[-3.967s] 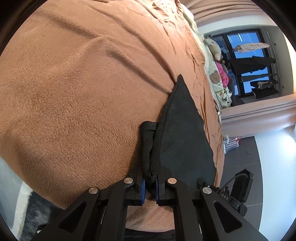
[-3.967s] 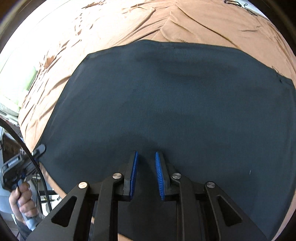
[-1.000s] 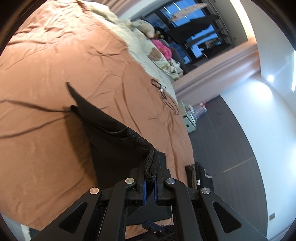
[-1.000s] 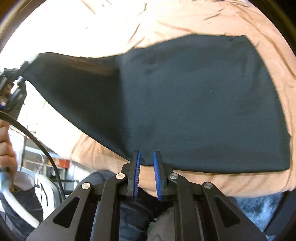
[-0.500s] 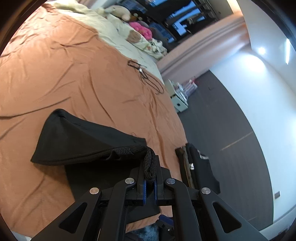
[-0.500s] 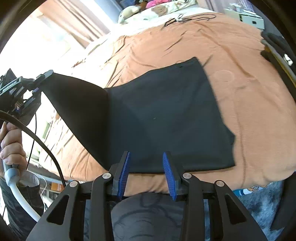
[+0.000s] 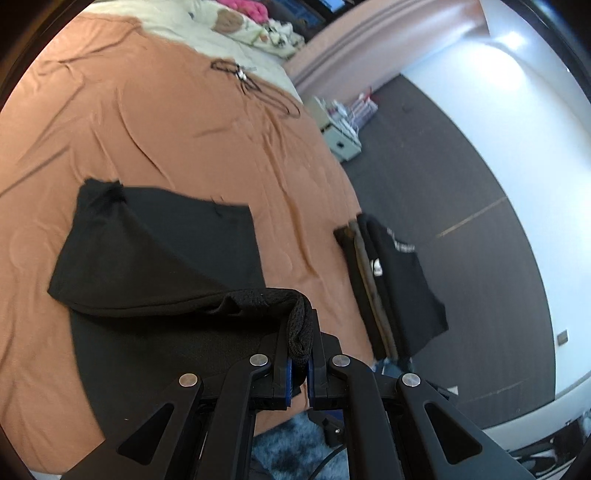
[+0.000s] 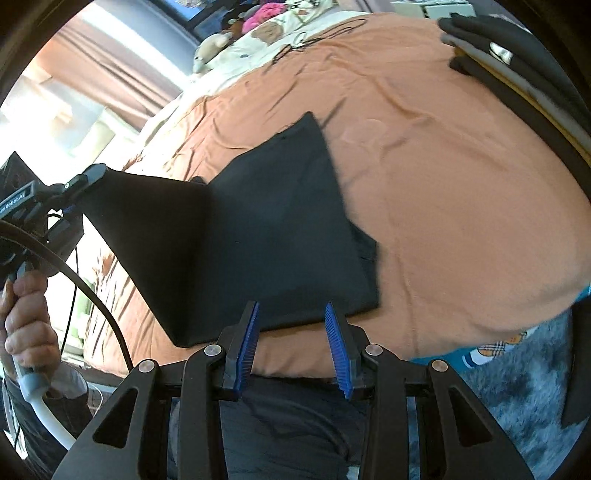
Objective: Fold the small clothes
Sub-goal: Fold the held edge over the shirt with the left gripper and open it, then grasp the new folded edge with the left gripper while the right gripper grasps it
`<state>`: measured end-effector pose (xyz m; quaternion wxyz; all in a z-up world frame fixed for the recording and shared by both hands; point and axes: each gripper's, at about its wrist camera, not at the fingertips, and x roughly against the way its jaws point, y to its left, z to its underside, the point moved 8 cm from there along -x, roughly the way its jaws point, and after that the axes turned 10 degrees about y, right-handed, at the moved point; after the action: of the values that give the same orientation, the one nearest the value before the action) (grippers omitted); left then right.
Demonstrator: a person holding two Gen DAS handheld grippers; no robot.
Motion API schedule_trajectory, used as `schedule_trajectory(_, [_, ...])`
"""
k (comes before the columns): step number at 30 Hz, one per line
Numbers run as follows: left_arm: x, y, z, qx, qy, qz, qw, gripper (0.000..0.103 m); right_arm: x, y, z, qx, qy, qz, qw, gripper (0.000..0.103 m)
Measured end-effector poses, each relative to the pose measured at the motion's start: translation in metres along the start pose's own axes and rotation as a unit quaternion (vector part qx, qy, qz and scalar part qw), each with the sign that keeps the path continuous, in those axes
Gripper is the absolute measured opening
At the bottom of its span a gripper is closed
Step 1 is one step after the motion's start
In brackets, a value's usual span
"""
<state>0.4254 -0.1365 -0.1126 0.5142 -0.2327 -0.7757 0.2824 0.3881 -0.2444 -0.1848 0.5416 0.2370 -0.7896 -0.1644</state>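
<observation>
Covering the bed: an orange-brown bedspread [image 7: 177,122] filled most of both views, creased, with a pale patterned quilt [image 7: 207,26] at its far end.
Floor: dark grey [image 7: 461,177] beyond the bed's side edge; a blue-grey shaggy rug [image 8: 517,387] lay below the near edge.
Black garment: the dark cloth [image 8: 288,221] lay near the bed's near edge, its right part flat on the bedspread, its left part lifted off the bed and drawn over the flat part as a taut slope.
Stack of folded clothes: a dark pile [image 7: 391,280] with white print sat at the bed's side edge, well apart from the black garment.
Left gripper: the left gripper [image 7: 300,363] had its jaws squeezed together on the thick knitted hem of the black garment, which bulged up out of them; in the right wrist view it held that corner aloft above the bed's near left part.
Right gripper: the right gripper [image 8: 295,345] hung over the bed's near edge just short of the garment's near hem, jaws partly parted after having just been opening, nothing between the blue pads [image 8: 249,339].
Left hand: a hand [image 8: 27,317] gripped the left gripper's handle, a black cable looping past it.
Cable: a thin dark cord [image 7: 255,86] lay coiled near the bed's far end.
</observation>
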Motion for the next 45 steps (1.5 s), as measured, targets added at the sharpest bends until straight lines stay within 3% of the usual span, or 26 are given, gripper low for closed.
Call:
schedule_trajectory(19, [-0.11, -0.022, 0.049, -0.017, 0.112, -0.001, 0.9936, 0.007, 0.021, -0.037, 0.015, -0.038, 0.005, -0.008, 0.999, 0.034])
schedule_trajectory(22, [-0.119, -0.017, 0.054, -0.007, 0.133, 0.005, 0.991, 0.024, 0.022, -0.039, 0.017, -0.039, 0.008, -0.01, 0.999, 0.034])
schedule_trajectory(24, [-0.114, -0.012, 0.054, 0.0, 0.132, 0.011, 0.9912, 0.051, 0.023, -0.037, 0.018, -0.034, 0.009, -0.012, 0.999, 0.034])
schedule_trajectory(27, [-0.098, 0.001, 0.047, 0.008, 0.112, -0.006, 0.9937, 0.073, 0.021, -0.032, 0.016, -0.024, 0.011, -0.019, 0.999, 0.034])
schedule_trajectory(32, [-0.066, 0.033, 0.032, 0.031, 0.087, -0.031, 0.9952, 0.076, 0.013, -0.018, 0.013, 0.0, 0.016, -0.018, 1.0, 0.034])
schedule_trajectory(37, [-0.043, 0.073, 0.023, 0.06, 0.071, -0.07, 0.9932, 0.076, 0.005, -0.008, 0.008, 0.031, 0.017, 0.009, 0.999, 0.034])
schedule_trajectory(45, [-0.029, 0.128, 0.012, 0.109, 0.055, -0.097, 0.9878, 0.076, -0.004, -0.003, -0.001, 0.064, 0.017, 0.056, 0.996, 0.034])
